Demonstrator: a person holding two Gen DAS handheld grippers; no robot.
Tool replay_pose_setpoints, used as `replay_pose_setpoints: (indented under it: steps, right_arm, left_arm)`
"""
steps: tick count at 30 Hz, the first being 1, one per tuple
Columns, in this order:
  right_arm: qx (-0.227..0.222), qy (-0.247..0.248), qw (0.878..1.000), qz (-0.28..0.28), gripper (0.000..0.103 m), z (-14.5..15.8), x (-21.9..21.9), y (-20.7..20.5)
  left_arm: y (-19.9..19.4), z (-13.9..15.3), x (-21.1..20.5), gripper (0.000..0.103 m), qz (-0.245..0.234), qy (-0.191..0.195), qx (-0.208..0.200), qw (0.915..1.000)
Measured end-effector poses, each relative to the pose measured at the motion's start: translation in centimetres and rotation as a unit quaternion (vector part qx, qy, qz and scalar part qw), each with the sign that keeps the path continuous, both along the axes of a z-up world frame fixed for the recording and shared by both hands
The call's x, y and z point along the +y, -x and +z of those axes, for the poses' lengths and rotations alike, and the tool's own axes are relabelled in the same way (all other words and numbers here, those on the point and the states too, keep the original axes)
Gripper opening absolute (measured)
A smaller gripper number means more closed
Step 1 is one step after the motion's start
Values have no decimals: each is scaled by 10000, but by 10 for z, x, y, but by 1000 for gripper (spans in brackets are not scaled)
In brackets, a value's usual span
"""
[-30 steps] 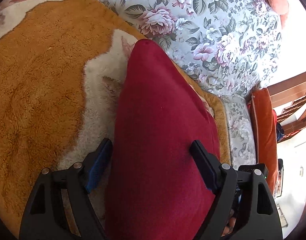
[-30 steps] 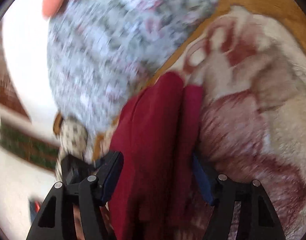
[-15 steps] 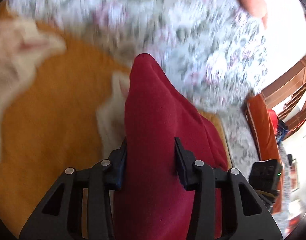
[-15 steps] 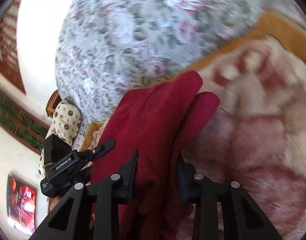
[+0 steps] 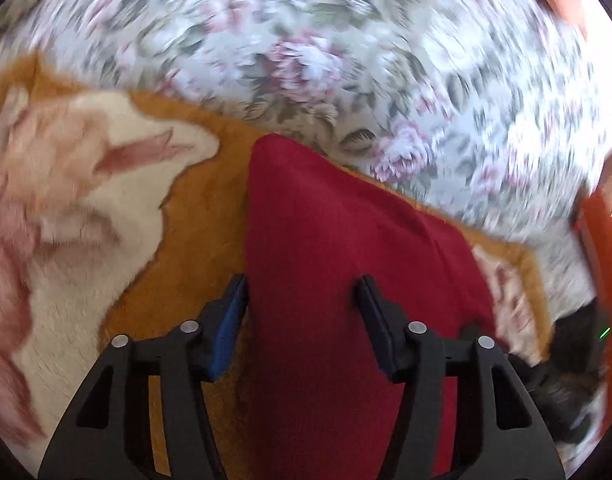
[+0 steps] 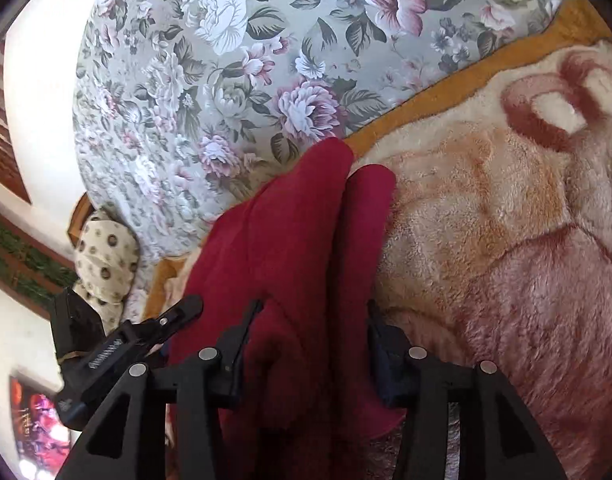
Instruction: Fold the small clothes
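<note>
A dark red garment (image 5: 330,264) lies on a fluffy orange and cream blanket (image 5: 106,208). My left gripper (image 5: 302,300) is shut on one edge of the garment, which runs up between the jaws. In the right wrist view the red garment (image 6: 302,248) shows as two folded lobes. My right gripper (image 6: 310,324) is shut on it. The left gripper (image 6: 118,352) shows at the lower left of the right wrist view, beside the garment.
A floral sofa back (image 6: 234,72) rises behind the blanket (image 6: 506,220). A spotted cushion (image 6: 106,256) lies at the left in the right wrist view. An orange cushion (image 5: 602,248) sits at the right in the left wrist view.
Both grippers closed on the red garment a second ago and have since lifted and swung with it. The left view has turned so the sofa back fills more of it.
</note>
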State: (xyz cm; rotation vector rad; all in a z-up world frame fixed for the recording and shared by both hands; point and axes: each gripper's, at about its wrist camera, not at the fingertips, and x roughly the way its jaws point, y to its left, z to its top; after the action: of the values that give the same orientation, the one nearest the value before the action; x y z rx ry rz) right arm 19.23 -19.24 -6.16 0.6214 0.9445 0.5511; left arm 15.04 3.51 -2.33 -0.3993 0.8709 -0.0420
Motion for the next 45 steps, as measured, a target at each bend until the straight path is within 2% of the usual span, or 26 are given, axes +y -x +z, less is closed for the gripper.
replay_pose_setpoints:
  steps: [1, 3, 5, 7, 8, 10, 12, 13, 14, 15, 16, 17, 18, 19, 20, 23, 26, 27, 29, 36, 41, 43, 45]
  right_arm:
    - [-82, 94, 9999, 3, 47, 1, -1, 3]
    - [-290, 492, 9984, -13, 47, 11, 1, 13]
    - [-864, 1170, 9894, -35, 47, 34, 11, 29]
    - [-1770, 1994, 9638, -10, 47, 63, 29, 57]
    - [-2175, 2247, 9498, 115, 47, 73, 39, 73]
    - [-2697, 2591, 9263, 465, 47, 85, 62, 98]
    - [-2922, 2921, 9069, 823, 46, 84, 82, 112]
    - [-2766, 3113, 9030, 1057, 46, 75, 90, 110]
    - [-2576, 3235, 9025, 1201, 44, 66, 95, 105]
    - [-2150, 3455, 9030, 1382, 44, 47, 99, 94]
    - [-1931, 3520, 9045, 1436, 45, 36, 98, 89]
    - [-2018, 3341, 9101, 1389, 45, 36, 92, 88]
    - [-1966, 3214, 9157, 1400, 46, 36, 89, 85]
    - [-1925, 3079, 9215, 1377, 46, 36, 85, 84]
    - [-1930, 3003, 9241, 1364, 46, 36, 82, 84]
    - [-2059, 3038, 9195, 1406, 48, 36, 87, 88]
    - [-2111, 3127, 9139, 1500, 58, 36, 90, 89]
    - [-2158, 3190, 9101, 1531, 61, 36, 92, 94]
    - [-2211, 3302, 9049, 1525, 61, 35, 95, 94]
    - [-2310, 3167, 9075, 1507, 61, 35, 89, 96]
    - [-2321, 3254, 9039, 1523, 61, 35, 93, 98]
    - [-2349, 3348, 8989, 1572, 61, 37, 95, 99]
    - [-2457, 3539, 8882, 1598, 60, 42, 96, 104]
  left_arm:
    - [-1, 1, -6, 58, -45, -167, -17, 9998]
    - [0, 3, -9, 58, -76, -248, -54, 9996]
    - [5, 5, -3, 58, 16, -135, -57, 9999]
    - [13, 13, 4, 58, 197, -63, -192, 9996]
    - [18, 19, 6, 58, 297, -106, -303, 9990]
    - [32, 32, 7, 58, 383, -260, -597, 9971]
    - [44, 41, 6, 58, 290, -297, -836, 9956]
    - [48, 43, 2, 58, 173, -314, -922, 9951]
    - [49, 43, -4, 58, 1, -329, -927, 9952]
    - [46, 39, -10, 58, -194, -365, -846, 9956]
    - [40, 29, -19, 58, -399, -424, -617, 9964]
    - [31, 15, -27, 59, -559, -531, -242, 9967]
    - [24, 6, -34, 63, -581, -793, -25, 9951]
    - [21, 1, -36, 65, -586, -894, 20, 9943]
    - [19, 0, -33, 66, -555, -744, 52, 9957]
    - [15, -5, -17, 74, -443, -219, 232, 9985]
    - [11, -15, -5, 81, -301, 346, 495, 9977]
    - [11, -17, -2, 81, -271, 474, 525, 9971]
    - [12, -15, -4, 83, -275, 445, 513, 9973]
    - [12, -14, -8, 86, -276, 388, 505, 9976]
    - [13, -14, -6, 86, -281, 398, 506, 9975]
    - [12, -14, -5, 86, -280, 406, 502, 9975]
    - [13, -11, -4, 86, -244, 392, 467, 9978]
